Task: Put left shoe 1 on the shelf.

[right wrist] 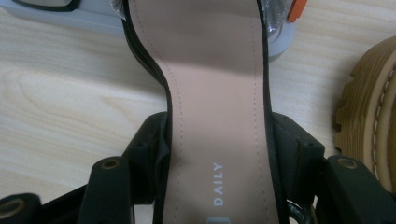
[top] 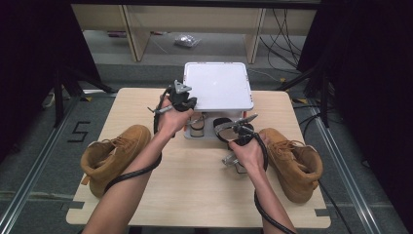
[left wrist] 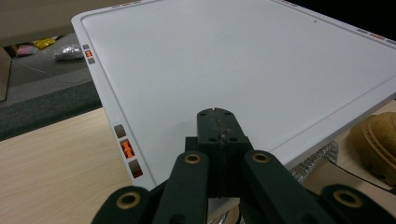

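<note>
Our right gripper (right wrist: 219, 154) is clamped across the waist of a black sandal (right wrist: 217, 93), its jaws pressing both edges of the pink insole, the toe end reaching toward the white box (top: 217, 86). Our left gripper (left wrist: 218, 135) is clenched with nothing between its jaws, poised over the box lid. Tan boots (top: 113, 156) flank us on the pale wooden table (top: 195, 195); beyond lies grey floor with cables.

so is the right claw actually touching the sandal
Touching. In the right gripper view the right claw has a black jaw pressed against each edge of the sandal, with its pink insole running up between them.
</note>
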Demonstrator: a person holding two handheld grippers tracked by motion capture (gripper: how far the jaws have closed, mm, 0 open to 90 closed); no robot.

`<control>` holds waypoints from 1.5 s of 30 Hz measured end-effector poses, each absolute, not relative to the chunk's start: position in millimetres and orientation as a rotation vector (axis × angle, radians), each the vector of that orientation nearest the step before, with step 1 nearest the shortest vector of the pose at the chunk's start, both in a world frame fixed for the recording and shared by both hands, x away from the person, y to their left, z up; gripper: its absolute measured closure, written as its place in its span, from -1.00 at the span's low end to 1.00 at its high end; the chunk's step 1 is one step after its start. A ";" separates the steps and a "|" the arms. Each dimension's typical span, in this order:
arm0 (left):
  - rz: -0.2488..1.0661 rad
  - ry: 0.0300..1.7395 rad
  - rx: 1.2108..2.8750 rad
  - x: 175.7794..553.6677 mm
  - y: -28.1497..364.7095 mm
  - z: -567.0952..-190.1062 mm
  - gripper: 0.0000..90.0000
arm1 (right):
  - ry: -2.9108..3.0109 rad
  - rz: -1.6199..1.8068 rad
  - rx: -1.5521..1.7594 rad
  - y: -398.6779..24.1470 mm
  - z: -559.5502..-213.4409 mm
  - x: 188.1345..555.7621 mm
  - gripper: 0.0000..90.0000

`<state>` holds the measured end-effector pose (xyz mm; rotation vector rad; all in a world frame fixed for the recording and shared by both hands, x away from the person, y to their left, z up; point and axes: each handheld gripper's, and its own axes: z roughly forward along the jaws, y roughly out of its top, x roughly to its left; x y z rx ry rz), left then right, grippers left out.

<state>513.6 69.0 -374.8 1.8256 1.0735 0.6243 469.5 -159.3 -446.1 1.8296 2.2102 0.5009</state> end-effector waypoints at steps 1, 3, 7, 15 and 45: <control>0.624 1.074 1.826 513.6 69.0 -374.7 0.98 | 2.194 0.502 1.831 -158.3 -447.2 469.9 -0.04; 0.624 1.074 1.825 513.6 69.0 -374.7 0.98 | 2.189 0.495 1.826 -157.8 -449.1 471.4 -0.04; 0.622 1.074 1.825 513.7 69.2 -374.6 0.98 | 2.183 0.491 1.853 -155.5 -452.2 473.9 -0.04; 0.621 1.074 1.824 513.7 69.3 -374.7 0.98 | 2.187 0.476 1.851 -153.6 -456.1 477.9 -0.05; 0.625 1.070 1.827 513.7 69.2 -374.8 0.98 | 2.214 0.418 1.851 -148.5 -462.5 484.9 -0.08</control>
